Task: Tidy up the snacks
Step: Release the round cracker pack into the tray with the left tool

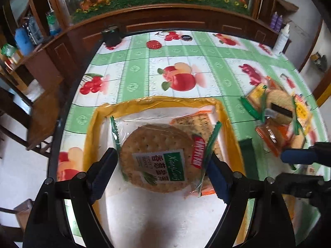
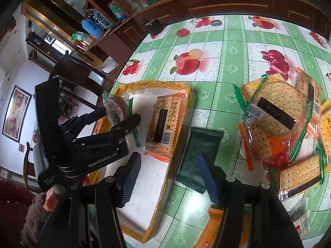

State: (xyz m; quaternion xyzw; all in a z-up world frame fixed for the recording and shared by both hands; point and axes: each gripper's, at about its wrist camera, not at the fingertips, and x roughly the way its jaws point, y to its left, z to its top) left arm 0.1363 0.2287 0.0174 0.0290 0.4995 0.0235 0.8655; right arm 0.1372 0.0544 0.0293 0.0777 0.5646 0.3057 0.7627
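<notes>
Left gripper point(image 1: 161, 173) grips round cracker pack point(image 1: 157, 159) | right gripper point(image 2: 171, 177) wide | fruit-print tablecloth point(image 1: 186, 62) | wooden cabinet point(image 1: 165, 20)

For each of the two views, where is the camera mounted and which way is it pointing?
Left wrist: on the left gripper, looking down into the yellow-rimmed tray; its fingers grip a round cracker packet.
Right wrist: on the right gripper, facing the table; open fingers over a dark green packet.
Shared: tray, loose snack pile, fruit-print tablecloth.

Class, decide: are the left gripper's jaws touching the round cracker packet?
Touching. Right wrist view shows the left gripper clamping the round cracker packet between both jaws.
</notes>
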